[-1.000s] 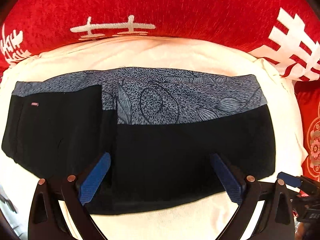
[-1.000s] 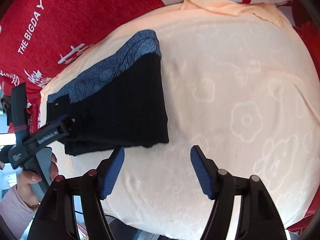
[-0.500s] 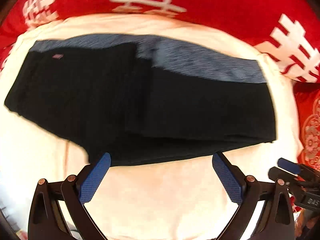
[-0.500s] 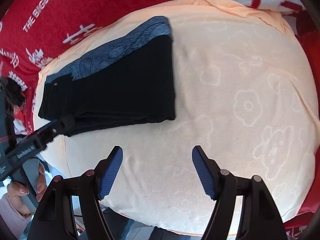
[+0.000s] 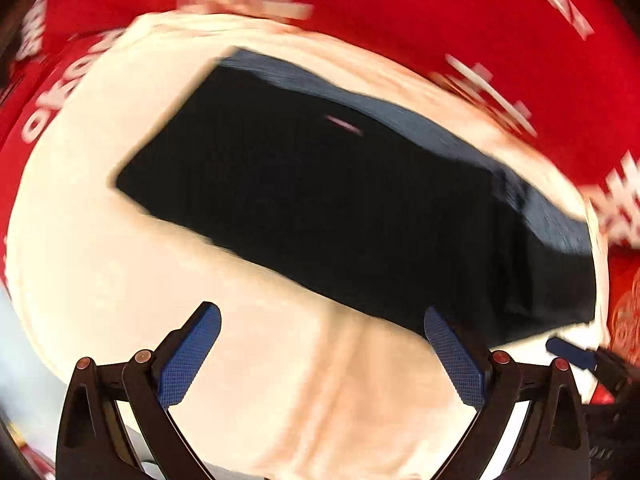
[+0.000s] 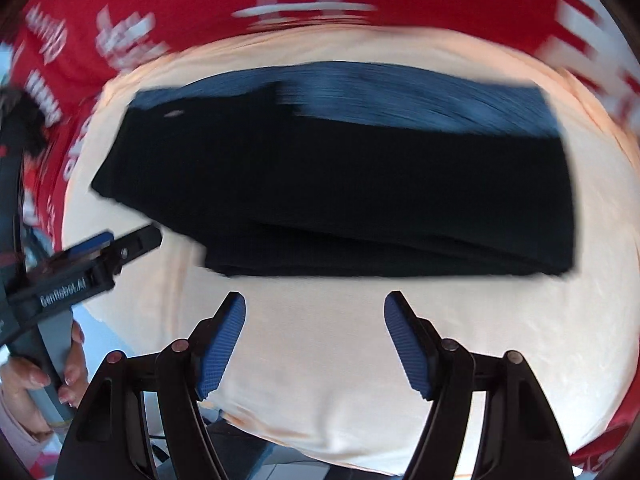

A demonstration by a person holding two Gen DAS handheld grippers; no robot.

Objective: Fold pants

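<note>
The folded black pants [image 5: 352,208] with a blue patterned waistband lie flat on a cream blanket [image 5: 120,272]. In the right wrist view the same pants [image 6: 360,192] sit just beyond my fingers. My left gripper [image 5: 320,320] hangs open above the bare blanket at the near edge of the pants, nothing between its blue pads. My right gripper [image 6: 316,312] is open too, over blanket in front of the pants. The left gripper [image 6: 116,244] also shows at the left of the right wrist view, held by a person's hand [image 6: 36,384]. Both views are motion-blurred.
A red cover with white lettering [image 5: 400,4] surrounds the cream blanket [image 6: 320,380] on the far side. The blanket's near edge drops off at the bottom of both views. The tip of the right gripper [image 5: 568,350] pokes in at the right of the left wrist view.
Both grippers have pulled back from the pants toward the blanket's near edge and rolled. The pants now sit farther ahead of the fingers and look tilted. Both stayed open.
</note>
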